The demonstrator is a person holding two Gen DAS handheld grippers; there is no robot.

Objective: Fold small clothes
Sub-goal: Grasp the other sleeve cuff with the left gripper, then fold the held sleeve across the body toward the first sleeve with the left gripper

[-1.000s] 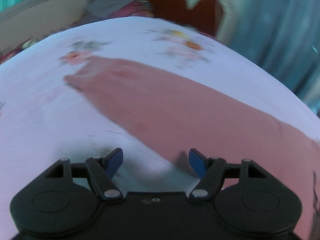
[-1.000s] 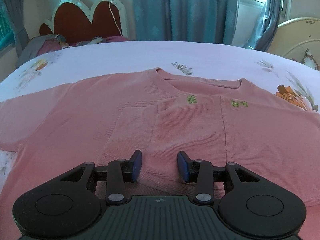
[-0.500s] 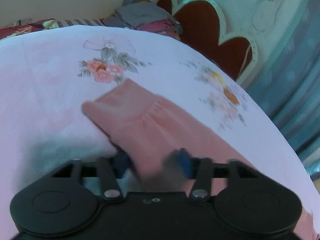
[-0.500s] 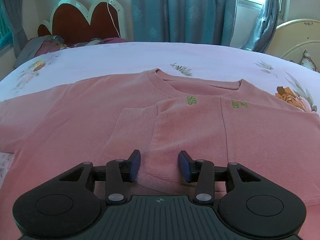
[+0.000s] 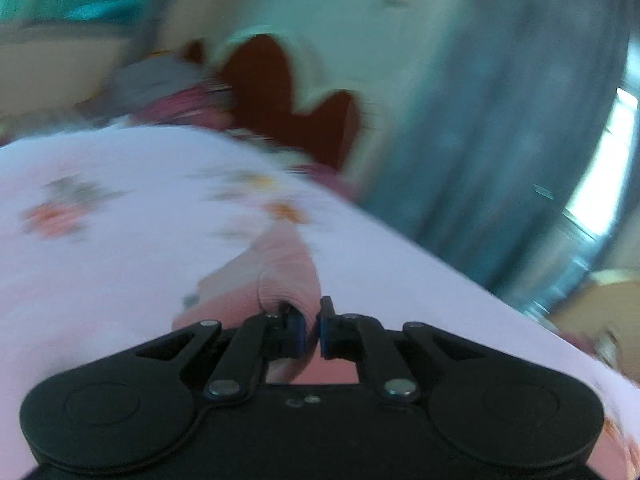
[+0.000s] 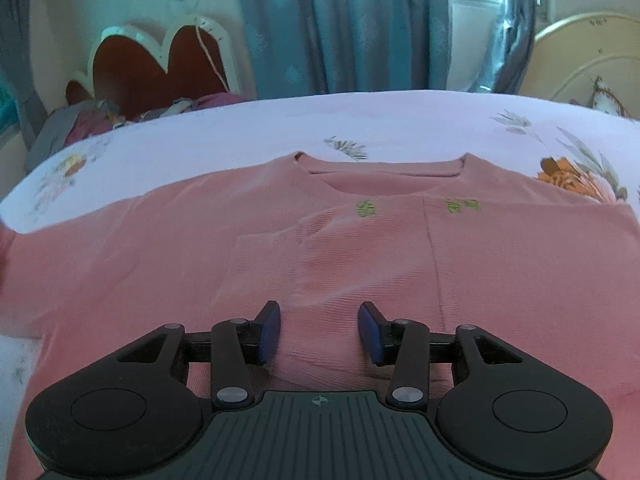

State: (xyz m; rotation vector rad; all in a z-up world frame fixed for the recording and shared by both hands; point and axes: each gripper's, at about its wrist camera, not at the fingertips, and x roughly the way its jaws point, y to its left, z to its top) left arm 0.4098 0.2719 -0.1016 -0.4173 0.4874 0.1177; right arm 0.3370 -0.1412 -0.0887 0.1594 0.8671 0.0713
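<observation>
A pink long-sleeved shirt [image 6: 160, 248] lies flat on the flowered white bedsheet [image 6: 400, 120], neck away from me. Its right sleeve [image 6: 360, 248] is folded across the chest. My right gripper [image 6: 319, 320] stands open just above that folded sleeve's cuff, one pad on either side of it. In the blurred left wrist view my left gripper [image 5: 312, 320] is shut on the end of the other pink sleeve [image 5: 286, 268], which bunches up in front of the pads, lifted off the sheet [image 5: 100, 260].
A red heart-shaped headboard [image 6: 160, 64] and a heap of clothes [image 6: 80, 124] sit at the bed's far left. Blue curtains [image 6: 340, 28] hang behind. A cream curved board [image 6: 580, 52] stands at the far right.
My left gripper went from open over the sleeve to shut on its cuff end, then swung upward with it. The right gripper stayed open in place over the folded sleeve.
</observation>
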